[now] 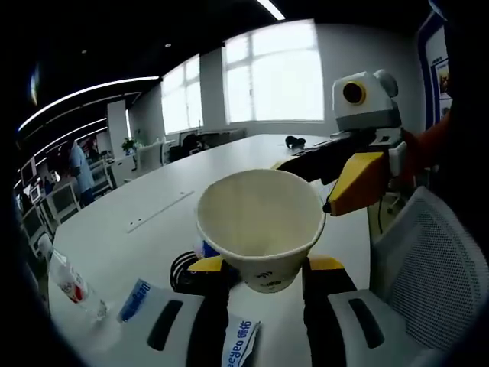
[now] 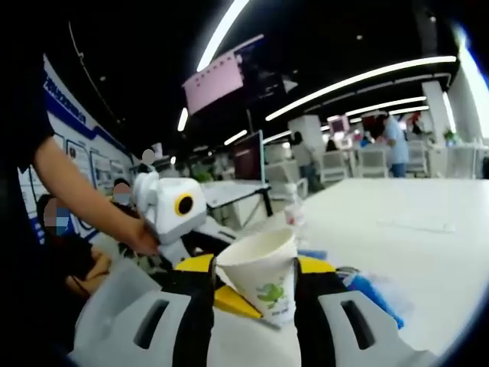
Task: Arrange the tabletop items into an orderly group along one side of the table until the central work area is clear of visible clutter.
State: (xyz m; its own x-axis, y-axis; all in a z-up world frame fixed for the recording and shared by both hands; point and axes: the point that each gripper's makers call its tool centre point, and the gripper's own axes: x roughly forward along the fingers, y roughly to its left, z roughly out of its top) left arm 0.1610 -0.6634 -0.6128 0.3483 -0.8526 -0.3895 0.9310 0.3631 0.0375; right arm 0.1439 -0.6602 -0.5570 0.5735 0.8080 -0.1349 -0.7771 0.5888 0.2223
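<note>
The white table [image 1: 252,164] runs bare up toward twelve o'clock in the left gripper view, but clutter sits low, so the tidying looks barely begun. The paper cup [image 1: 261,229] sits dead centre, and both the left gripper [image 1: 263,267] and right gripper [image 2: 254,269] appear clamped on it. Waiting: plastic bottle [image 1: 72,287] at eight o'clock, blue-printed packets [image 1: 136,300] at seven.

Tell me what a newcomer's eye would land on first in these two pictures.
The white paper cup comes first: it sits between the jaws of the left gripper, mouth open toward the camera, above the white table. In the right gripper view the same cup stands between the right gripper's jaws too. A plastic bottle lies on the table at lower left.
</note>
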